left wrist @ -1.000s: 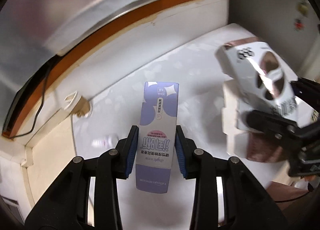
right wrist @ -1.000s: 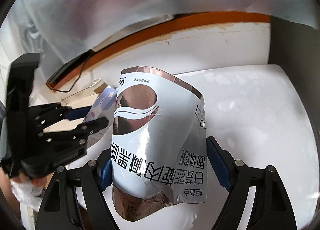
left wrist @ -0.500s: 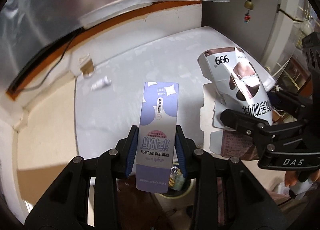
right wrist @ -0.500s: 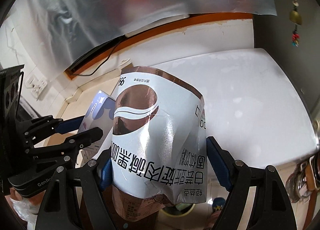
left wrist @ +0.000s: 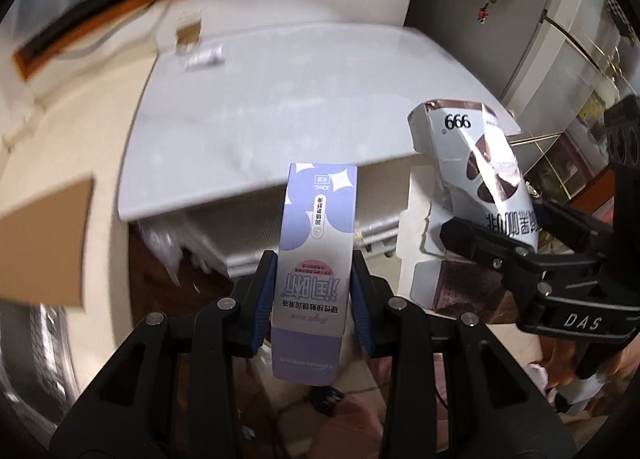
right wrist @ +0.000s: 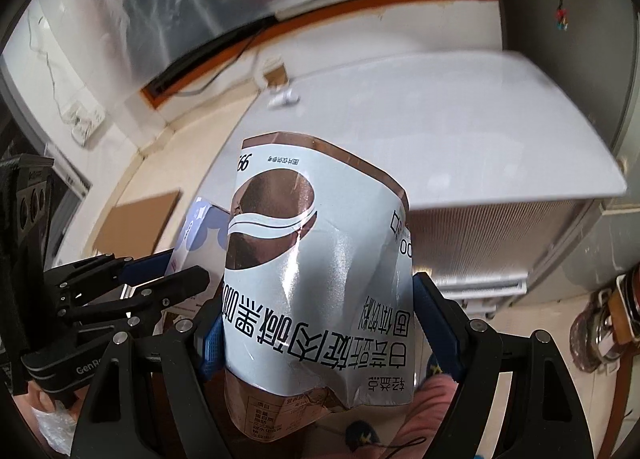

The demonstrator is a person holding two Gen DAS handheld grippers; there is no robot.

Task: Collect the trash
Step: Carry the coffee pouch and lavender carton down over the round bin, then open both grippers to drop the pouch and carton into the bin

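My left gripper [left wrist: 314, 291] is shut on a slim purple and white box [left wrist: 316, 243], held upright past the front edge of the white table [left wrist: 304, 95]. My right gripper [right wrist: 316, 319] is shut on a crushed silver and brown carton [right wrist: 316, 271]. The carton also shows at the right of the left wrist view [left wrist: 476, 179], held by the right gripper [left wrist: 520, 243]. The purple box [right wrist: 196, 231] and left gripper [right wrist: 160, 271] show at the left of the right wrist view. Both items hang in the air, off the table.
A small white tube [left wrist: 206, 57] lies at the table's far left corner, near a wall fitting [left wrist: 188, 29]. A brown cardboard sheet [right wrist: 136, 225] lies on the cream ledge at left. A radiator-like panel [right wrist: 492, 235] sits under the table. Shoes [right wrist: 612, 315] lie on the floor at right.
Both grippers have pulled back and away from the table with their items. The table top has receded and its front edge and the floor below have come into view.
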